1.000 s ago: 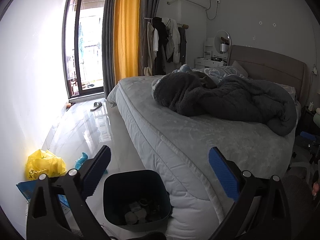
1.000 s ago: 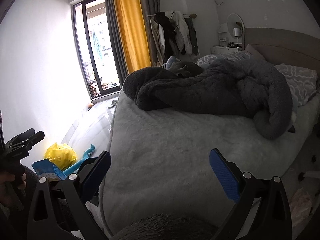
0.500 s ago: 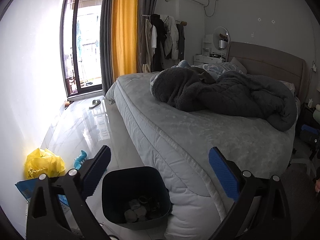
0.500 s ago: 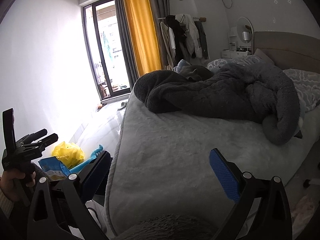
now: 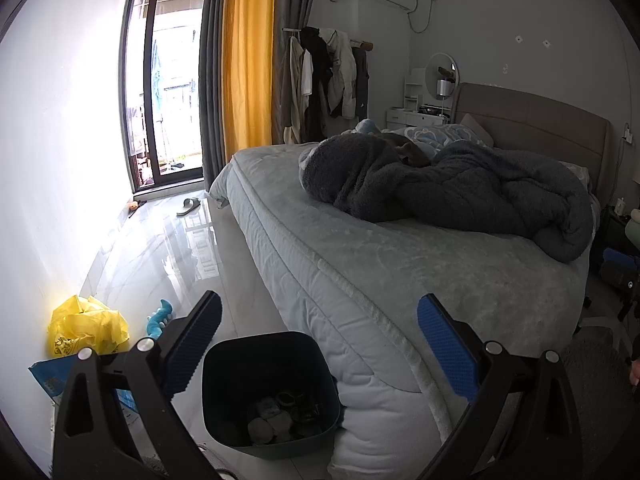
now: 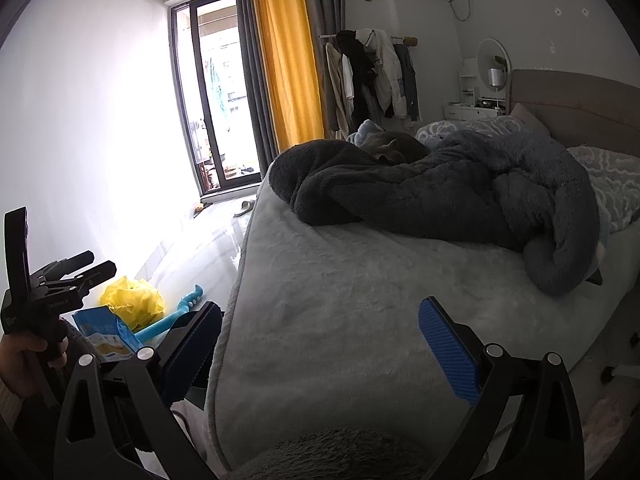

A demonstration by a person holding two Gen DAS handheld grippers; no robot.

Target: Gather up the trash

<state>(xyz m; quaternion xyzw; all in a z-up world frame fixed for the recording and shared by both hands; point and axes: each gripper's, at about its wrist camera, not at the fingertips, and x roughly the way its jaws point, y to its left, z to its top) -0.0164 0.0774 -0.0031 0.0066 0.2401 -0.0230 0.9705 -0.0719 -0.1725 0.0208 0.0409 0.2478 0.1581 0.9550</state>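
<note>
Down at the foot of the bed [image 5: 400, 264], the left gripper [image 5: 320, 340] hangs with its jaws spread wide and nothing between the blue pads [image 5: 448, 348]; directly below it on the glossy tiled floor [image 5: 168, 248] stands a dark blue trash bin [image 5: 268, 392], just beside the corner of the quilted mattress, with a few crumpled grey scraps lying in its bottom. Left of the bin, against the white wall, a crumpled yellow plastic bag [image 5: 86, 330] sits on the floor, with a blue snack packet [image 5: 50, 376] just below it and a turquoise toothed plastic toy [image 5: 160, 316] near it on the bed side. Further off toward the balcony door [image 5: 168, 92] a grey slipper [image 5: 188, 206] lies on the tiles. The right gripper [image 6: 320, 344] is likewise released, its jaws apart and empty, held over the grey bed cover [image 6: 360, 300] with a fuzzy grey fabric at the bottom edge of its view. In that right wrist view the left gripper [image 6: 86, 268] shows at the far left, held in a hand [image 6: 24, 360], with the yellow plastic bag [image 6: 134, 300], the blue snack packet [image 6: 104, 334] and the turquoise toy [image 6: 176, 316] on the floor beyond it. A rumpled dark grey blanket [image 6: 440, 192] lies heaped across the upper half of the bed, below a patterned pillow [image 6: 616, 184] and the padded headboard [image 5: 532, 124]. Behind, a yellow curtain [image 5: 248, 60] hangs beside a rack of clothes [image 5: 324, 76].
</note>
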